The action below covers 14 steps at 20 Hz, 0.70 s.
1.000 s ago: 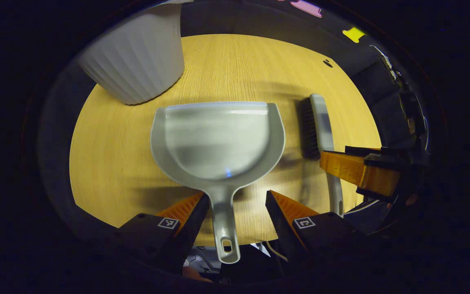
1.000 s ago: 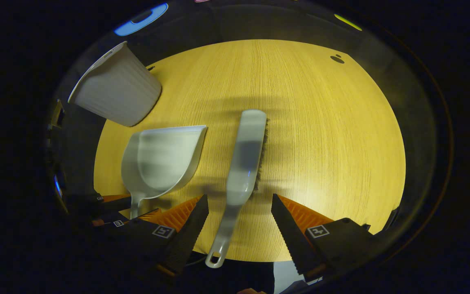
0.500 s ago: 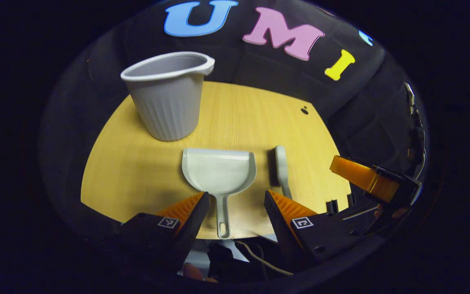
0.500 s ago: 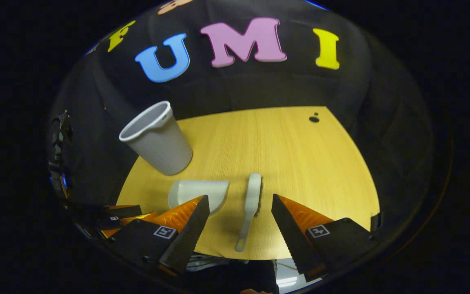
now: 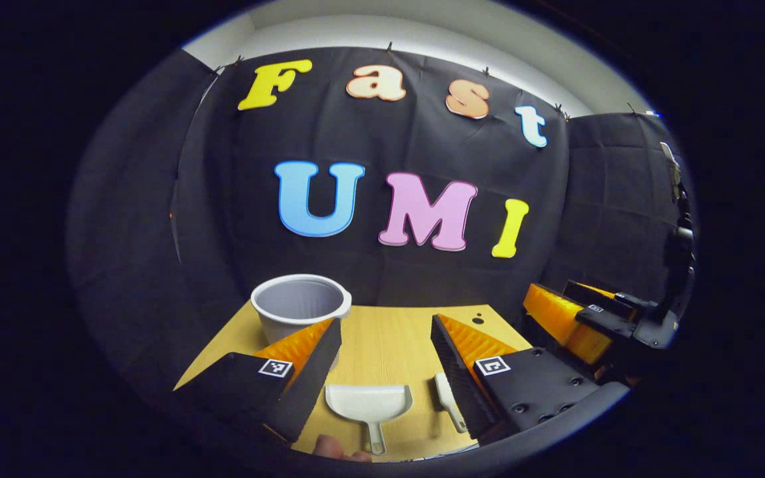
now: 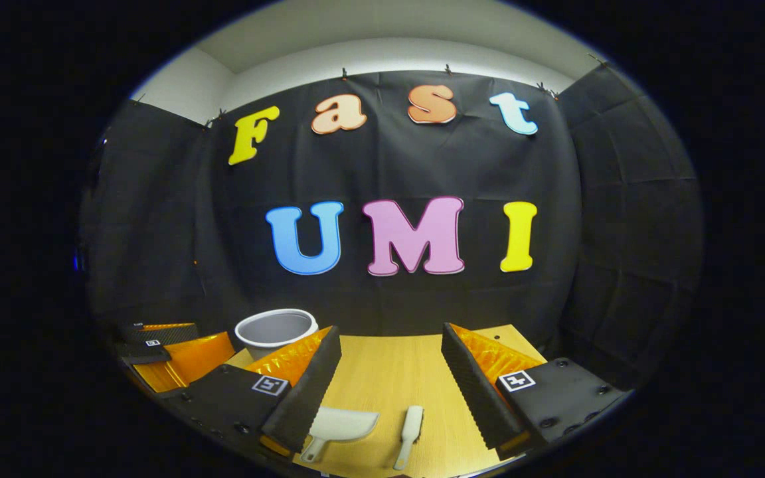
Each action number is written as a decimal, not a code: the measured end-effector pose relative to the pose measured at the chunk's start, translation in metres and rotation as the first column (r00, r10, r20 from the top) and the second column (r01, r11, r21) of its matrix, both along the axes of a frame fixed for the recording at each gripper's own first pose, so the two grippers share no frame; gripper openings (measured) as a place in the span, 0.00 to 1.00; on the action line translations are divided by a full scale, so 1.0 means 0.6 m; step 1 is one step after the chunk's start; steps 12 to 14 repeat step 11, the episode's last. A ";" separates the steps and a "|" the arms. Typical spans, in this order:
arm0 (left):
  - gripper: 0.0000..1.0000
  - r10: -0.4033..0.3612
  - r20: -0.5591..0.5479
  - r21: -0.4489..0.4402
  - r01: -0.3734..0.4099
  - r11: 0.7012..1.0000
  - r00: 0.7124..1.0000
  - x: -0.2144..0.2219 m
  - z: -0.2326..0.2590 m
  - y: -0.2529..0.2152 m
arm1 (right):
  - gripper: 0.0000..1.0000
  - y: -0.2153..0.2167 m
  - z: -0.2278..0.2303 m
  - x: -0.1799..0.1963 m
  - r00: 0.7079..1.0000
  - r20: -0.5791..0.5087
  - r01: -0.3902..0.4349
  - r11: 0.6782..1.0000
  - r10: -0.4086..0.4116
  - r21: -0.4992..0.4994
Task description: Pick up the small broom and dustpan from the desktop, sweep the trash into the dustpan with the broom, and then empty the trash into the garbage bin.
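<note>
**Both hand-held grippers raised and open above the worktop**

We see the left hand-held gripper [image 5: 386, 332] held high over the near side of the wooden worktop [image 5: 382, 352], its jaws spread wide with nothing between them. Below it, the grey dustpan [image 5: 369, 401] lies flat near the worktop's near edge, its handle pointing back toward us. Just to its right, apart from it, lies the small broom [image 5: 445, 398], partly hidden behind one finger. The grey ribbed garbage bin [image 5: 299, 305] stands upright at the far left of the worktop, close to its left edge.

In the right gripper view, the right hand-held gripper [image 6: 389, 342] is likewise raised, jaws apart and empty. The dustpan [image 6: 342, 425] and broom [image 6: 410, 425] lie side by side near the front edge, and the bin [image 6: 276, 328] stands behind the left finger. The other gripper [image 6: 170, 348] shows at the far left.

The middle and right of the worktop lie open between the tools and the far edge, where a small dark spot [image 5: 477, 320] sits near the far right corner.
</note>
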<state>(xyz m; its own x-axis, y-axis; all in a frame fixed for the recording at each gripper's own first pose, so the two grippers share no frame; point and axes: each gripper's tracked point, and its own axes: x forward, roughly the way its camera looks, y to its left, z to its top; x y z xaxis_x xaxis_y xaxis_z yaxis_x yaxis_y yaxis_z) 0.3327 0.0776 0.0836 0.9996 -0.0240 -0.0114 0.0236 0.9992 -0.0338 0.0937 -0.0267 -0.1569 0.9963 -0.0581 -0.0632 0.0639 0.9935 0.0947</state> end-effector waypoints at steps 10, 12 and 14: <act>0.80 0.029 0.211 0.097 -0.051 0.994 0.977 -0.072 0.043 -0.012 | 0.88 0.049 0.058 -0.022 0.986 0.168 0.014 0.995 0.002 -0.095; 0.82 0.028 0.205 0.092 -0.048 0.995 0.978 -0.073 0.044 -0.010 | 0.88 0.053 0.056 -0.023 0.986 0.165 0.010 0.996 0.006 -0.093; 0.82 0.028 0.205 0.092 -0.048 0.995 0.978 -0.073 0.044 -0.010 | 0.88 0.053 0.056 -0.023 0.986 0.165 0.010 0.996 0.006 -0.093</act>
